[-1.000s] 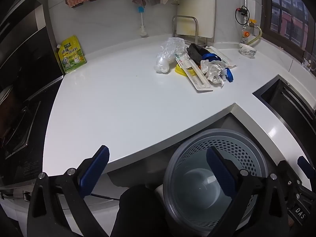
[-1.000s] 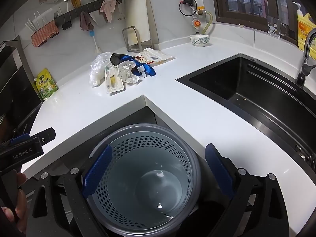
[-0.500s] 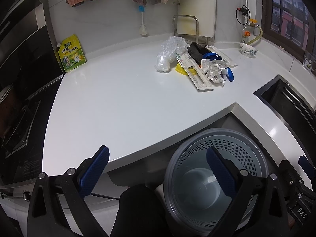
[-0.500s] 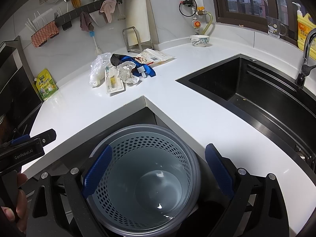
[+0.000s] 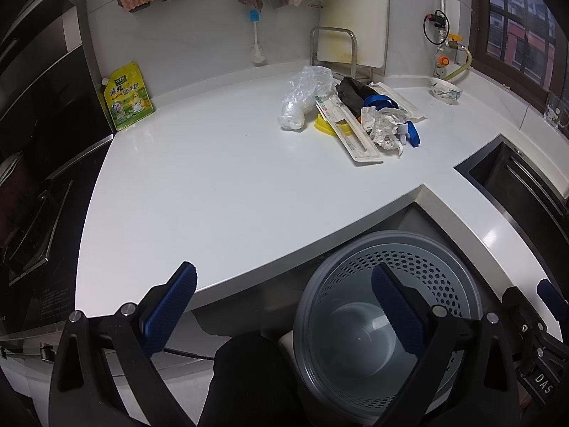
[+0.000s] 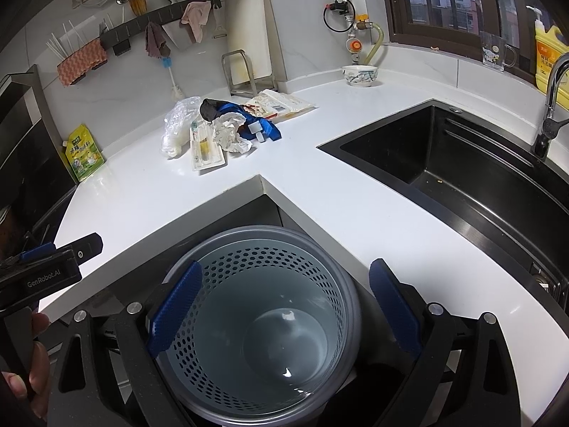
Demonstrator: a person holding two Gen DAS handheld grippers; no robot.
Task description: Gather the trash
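Since a second ago almost nothing has moved: in the left wrist view the trash pile sits a shade lower and nearer, so we have crept toward it, while the right wrist view is all but unchanged.

Our left gripper [image 5: 282, 300] has its blue pads spread wide and empty, hanging over the near edge of the white countertop [image 5: 220, 178]. Our right gripper [image 6: 284, 299] is likewise spread and holds nothing, poised directly above the grey perforated trash bin [image 6: 256, 245], which stands below the counter's inner corner and looks empty.

The trash pile lies far ahead on the counter, near the back wall and well apart from both grippers. From the left gripper it lies forward and to the right; from the right gripper, forward and to the left. Its nearest piece is a long white blister pack [image 5: 350, 135], whose long axis runs roughly near to far, angled slightly, with one end pointing at us. Left of it is a crumpled clear plastic bag [image 5: 302, 98]; right of it, crumpled white paper [image 5: 384, 128] and blue plastic pieces [image 5: 412, 137]; behind, a dark wad [image 5: 350, 92].

We judge neither gripper is clearly nearer. Closing across the pack's short width should suit either.
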